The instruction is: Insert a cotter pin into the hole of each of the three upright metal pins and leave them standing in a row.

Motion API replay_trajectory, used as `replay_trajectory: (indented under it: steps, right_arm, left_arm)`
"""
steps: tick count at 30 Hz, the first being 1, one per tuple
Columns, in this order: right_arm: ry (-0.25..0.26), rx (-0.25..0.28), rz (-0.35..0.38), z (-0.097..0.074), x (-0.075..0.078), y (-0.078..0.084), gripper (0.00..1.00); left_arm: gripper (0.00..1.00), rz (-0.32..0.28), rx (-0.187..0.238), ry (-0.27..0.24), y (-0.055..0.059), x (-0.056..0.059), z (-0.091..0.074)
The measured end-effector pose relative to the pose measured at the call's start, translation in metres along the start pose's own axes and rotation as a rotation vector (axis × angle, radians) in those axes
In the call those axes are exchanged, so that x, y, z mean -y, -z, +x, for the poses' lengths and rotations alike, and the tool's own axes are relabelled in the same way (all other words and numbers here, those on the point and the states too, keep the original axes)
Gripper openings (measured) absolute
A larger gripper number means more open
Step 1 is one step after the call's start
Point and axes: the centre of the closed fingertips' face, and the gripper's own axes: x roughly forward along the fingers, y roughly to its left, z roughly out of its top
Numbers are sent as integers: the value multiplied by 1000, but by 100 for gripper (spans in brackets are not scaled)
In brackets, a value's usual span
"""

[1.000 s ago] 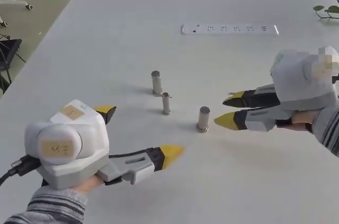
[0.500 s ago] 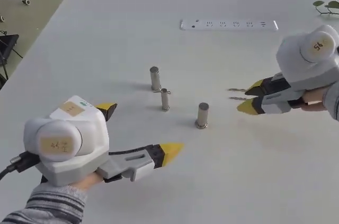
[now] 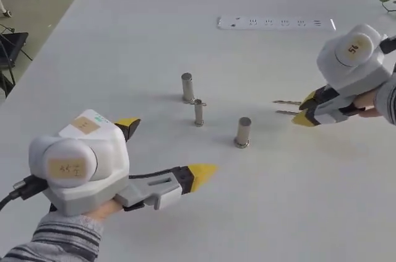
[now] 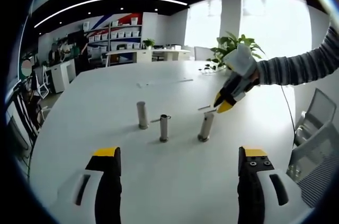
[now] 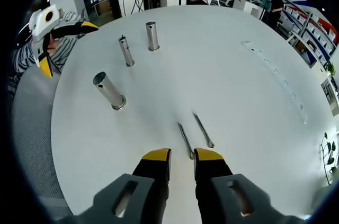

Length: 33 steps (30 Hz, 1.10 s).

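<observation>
Three metal pins stand upright in a slanting row on the white bench (image 3: 124,45). Taking the middle metal pin (image 3: 198,113) as the mark, the far metal pin (image 3: 187,87) stands just behind it and a little to its left. The third metal pin (image 3: 243,132) stands to its right and nearer the person, with a wider gap. A thin piece juts sideways from the top of the middle metal pin and looks like a cotter pin through its hole, though it is too small to be sure. The tops of the other two show nothing like it. To the right of the middle metal pin, past the third one, two loose cotter pins lie side by side on the bench: the farther cotter pin (image 3: 284,102) and the nearer cotter pin (image 3: 284,112). The right gripper (image 3: 305,109) sits at their right ends, its jaws drawn close with a narrow gap between the yellow tips. In the right gripper view one cotter pin's end reaches that gap, but I cannot tell whether the pads touch it. The left gripper (image 3: 164,148) is left of the middle metal pin, nearer the person and well apart from it. Its jaws are spread wide with nothing between them. A white power strip (image 3: 275,23) lies on the bench well behind the middle metal pin.
</observation>
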Motion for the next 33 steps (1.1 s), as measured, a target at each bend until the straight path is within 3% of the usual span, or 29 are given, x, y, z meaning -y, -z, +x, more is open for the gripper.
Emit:
replay_trajectory:
  steps: [12, 25, 29, 33]
  right_arm:
    - [-17, -42, -24, 3, 2, 2, 5]
    - [-23, -129, -167, 3, 0, 4, 0]
    - [-26, -120, -246, 2, -2, 3, 0]
    - [-44, -78, -211, 2, -10, -1, 0]
  left_arm:
    - [87, -8, -4, 15, 1, 3, 3]
    - [85, -5, -6, 36, 1, 10, 5]
    - [84, -2, -6, 37, 1, 11, 4]
    - [82, 2, -9, 31, 0, 11, 2]
